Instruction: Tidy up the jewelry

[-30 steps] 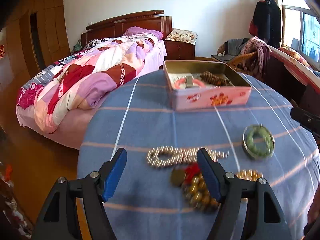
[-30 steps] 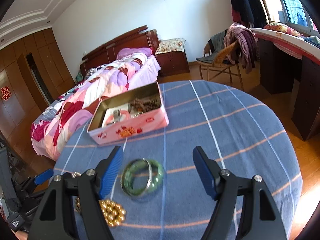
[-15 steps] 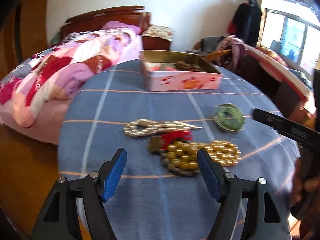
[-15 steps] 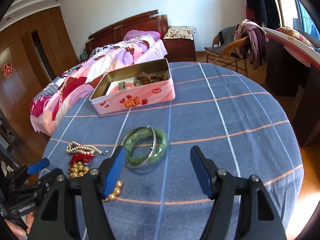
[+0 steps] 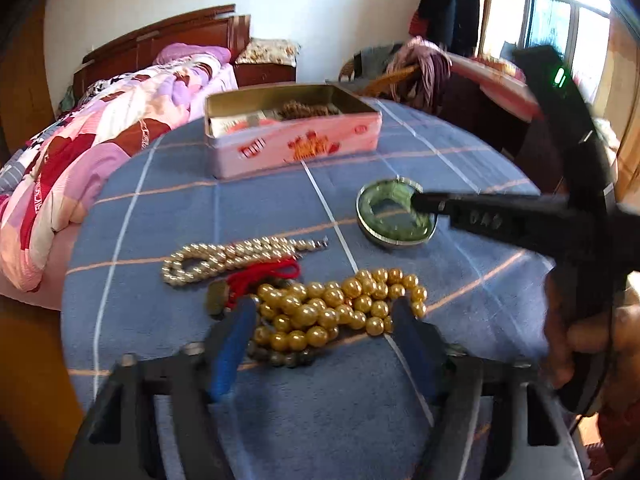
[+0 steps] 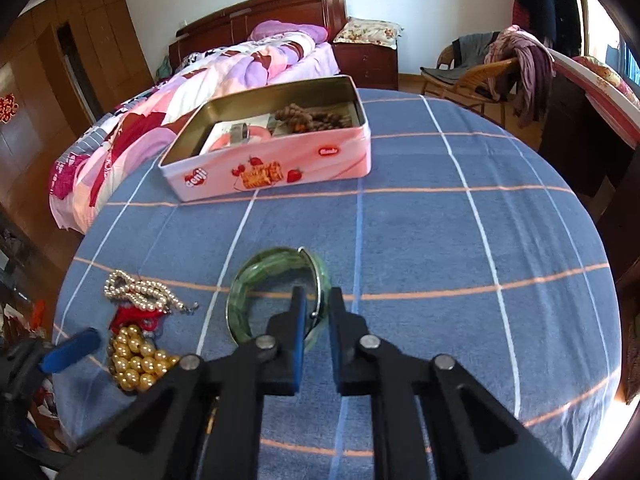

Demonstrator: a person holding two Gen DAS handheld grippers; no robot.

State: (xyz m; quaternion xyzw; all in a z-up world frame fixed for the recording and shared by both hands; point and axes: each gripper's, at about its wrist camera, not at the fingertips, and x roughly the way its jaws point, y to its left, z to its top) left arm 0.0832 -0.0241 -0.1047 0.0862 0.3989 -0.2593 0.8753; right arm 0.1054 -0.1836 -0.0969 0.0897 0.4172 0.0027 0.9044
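Both wrist views look low across the table (image 5: pixel 168 184) toward the tin (image 6: pixel 280 168) at 12 o'clock, sharing the green bangle (image 5: pixel 394 216)

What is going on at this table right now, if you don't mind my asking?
A person is sorting jewelry on a round table with a blue checked cloth, holding a gripper in each hand. The right gripper has closed on the rim of the green jade bangle. The left gripper is open, its fingers on either side of the pile of gold beads. A pearl strand lies beside that pile. The open pink tin box already holds a few pieces.
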